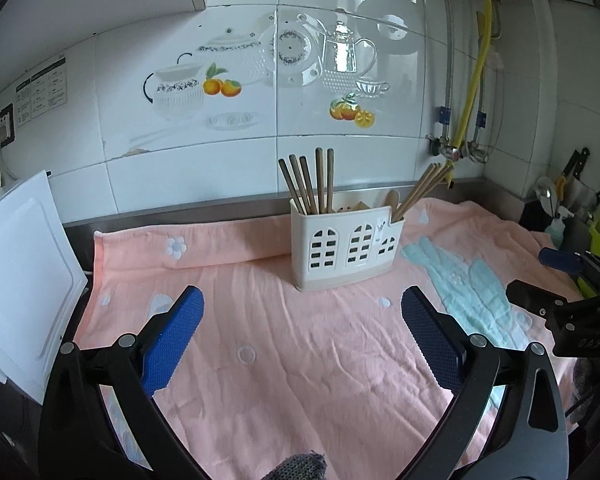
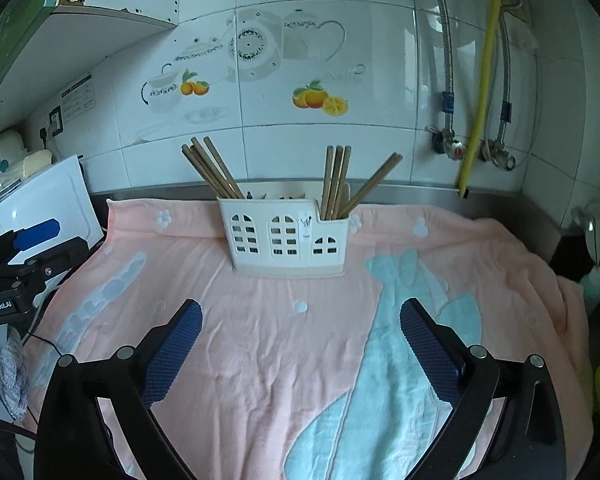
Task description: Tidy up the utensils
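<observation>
A white utensil holder point(image 1: 346, 252) point(image 2: 286, 240) with arched window cut-outs stands upright on a pink towel point(image 1: 300, 352) point(image 2: 260, 360) near the back wall. Wooden chopsticks point(image 1: 310, 184) point(image 2: 214, 170) lean in its left compartment. More chopsticks point(image 1: 422, 190) point(image 2: 340, 182) stick out of the lower right compartment, and a wooden spoon point(image 1: 392, 198) shows in the middle. My left gripper point(image 1: 302, 312) is open over the towel in front of the holder, nothing between its blue pads. My right gripper point(image 2: 300, 316) is open too, empty, facing the holder.
A white cutting board point(image 1: 24, 276) point(image 2: 48, 200) leans at the left edge of the towel. Knives and a ladle point(image 1: 572, 188) stand at the far right. Pipes and a yellow hose point(image 1: 472, 92) point(image 2: 482, 80) run down the tiled wall. The other gripper point(image 1: 568, 280) point(image 2: 24, 256) shows at each view's edge.
</observation>
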The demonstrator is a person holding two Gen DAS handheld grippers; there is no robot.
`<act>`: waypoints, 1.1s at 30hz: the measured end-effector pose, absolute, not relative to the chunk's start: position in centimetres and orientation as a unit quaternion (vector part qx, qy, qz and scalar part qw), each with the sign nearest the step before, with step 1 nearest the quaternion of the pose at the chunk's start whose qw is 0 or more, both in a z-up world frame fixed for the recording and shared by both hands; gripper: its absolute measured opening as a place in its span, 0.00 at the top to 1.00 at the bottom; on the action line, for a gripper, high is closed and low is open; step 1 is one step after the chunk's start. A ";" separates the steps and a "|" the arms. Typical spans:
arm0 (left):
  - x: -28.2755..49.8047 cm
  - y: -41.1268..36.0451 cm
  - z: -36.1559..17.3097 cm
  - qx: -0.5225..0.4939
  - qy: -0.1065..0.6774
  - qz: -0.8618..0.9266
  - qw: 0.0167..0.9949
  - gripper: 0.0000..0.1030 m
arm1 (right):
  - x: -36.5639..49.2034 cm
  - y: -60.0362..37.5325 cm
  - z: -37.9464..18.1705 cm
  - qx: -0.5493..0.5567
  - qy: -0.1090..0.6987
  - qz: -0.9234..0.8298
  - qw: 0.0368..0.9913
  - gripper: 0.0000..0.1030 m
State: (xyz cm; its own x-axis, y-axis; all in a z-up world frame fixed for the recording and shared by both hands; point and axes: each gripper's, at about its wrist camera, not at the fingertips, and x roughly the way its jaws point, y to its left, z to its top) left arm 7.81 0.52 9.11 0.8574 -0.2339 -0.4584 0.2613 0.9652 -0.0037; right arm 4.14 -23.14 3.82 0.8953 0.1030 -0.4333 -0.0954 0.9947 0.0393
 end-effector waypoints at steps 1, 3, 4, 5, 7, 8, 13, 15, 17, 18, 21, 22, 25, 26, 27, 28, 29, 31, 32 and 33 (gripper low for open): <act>7.7 0.5 9.1 0.030 0.234 -0.128 0.963 0.05 | 4.1 -23.2 3.6 0.009 0.225 0.051 0.973 0.07; 7.4 0.5 8.7 0.027 0.235 -0.127 0.963 0.05 | 4.0 -23.2 3.2 0.011 0.231 0.053 0.971 0.07; 7.4 0.5 8.6 0.026 0.237 -0.129 0.963 0.05 | 4.0 -23.3 3.0 0.012 0.234 0.052 0.971 0.07; 7.4 0.5 8.3 0.023 0.240 -0.129 0.962 0.05 | 4.0 -23.3 2.9 0.012 0.235 0.050 0.971 0.07; 7.6 0.4 7.8 0.023 0.248 -0.124 0.960 0.05 | 4.0 -23.4 2.7 0.013 0.239 0.048 0.970 0.07; 7.6 0.3 7.6 0.023 0.252 -0.121 0.960 0.05 | 4.0 -23.5 2.6 0.014 0.239 0.047 0.970 0.07; 7.5 0.2 6.6 0.022 0.261 -0.119 0.958 0.05 | 4.1 -23.5 2.4 0.011 0.240 0.035 0.970 0.07; 7.5 0.2 6.3 0.021 0.265 -0.118 0.957 0.05 | 4.2 -23.5 2.3 0.008 0.241 0.028 0.970 0.07; 7.5 0.2 6.1 0.018 0.267 -0.117 0.956 0.05 | 4.3 -23.5 2.1 0.007 0.243 0.025 0.970 0.07; 7.4 0.2 6.0 0.016 0.268 -0.116 0.956 0.05 | 4.3 -23.6 2.1 0.008 0.244 0.025 0.969 0.07; 7.4 0.2 5.8 0.016 0.270 -0.111 0.956 0.05 | 4.4 -23.7 1.9 0.008 0.246 0.024 0.969 0.07; 7.4 0.2 5.8 0.015 0.269 -0.110 0.957 0.05 | 4.4 -23.7 1.9 0.007 0.246 0.023 0.969 0.07; 7.4 0.2 5.9 0.014 0.268 -0.108 0.957 0.05 | 4.4 -23.7 1.9 0.007 0.245 0.023 0.969 0.07; 7.3 0.1 5.9 0.015 0.267 -0.107 0.958 0.05 | 4.4 -23.8 1.9 0.008 0.245 0.022 0.969 0.07; 7.3 0.1 5.9 0.016 0.267 -0.107 0.958 0.05 | 4.4 -23.8 1.9 0.008 0.245 0.023 0.969 0.07; 7.3 0.0 5.9 0.016 0.268 -0.107 0.957 0.05 | 4.4 -23.8 1.8 0.008 0.245 0.024 0.969 0.07; 7.3 0.0 5.9 0.016 0.268 -0.107 0.957 0.05 | 4.4 -23.8 1.9 0.007 0.245 0.023 0.969 0.07; 7.3 -0.2 5.8 0.018 0.268 -0.108 0.957 0.05 | 4.4 -23.8 1.9 0.008 0.246 0.024 0.969 0.07; 7.2 -0.2 5.8 0.018 0.268 -0.109 0.957 0.05 | 4.4 -23.8 1.8 0.008 0.246 0.025 0.969 0.07; 7.3 -0.2 5.8 0.019 0.268 -0.109 0.957 0.05 | 4.4 -23.8 1.8 0.008 0.246 0.026 0.969 0.07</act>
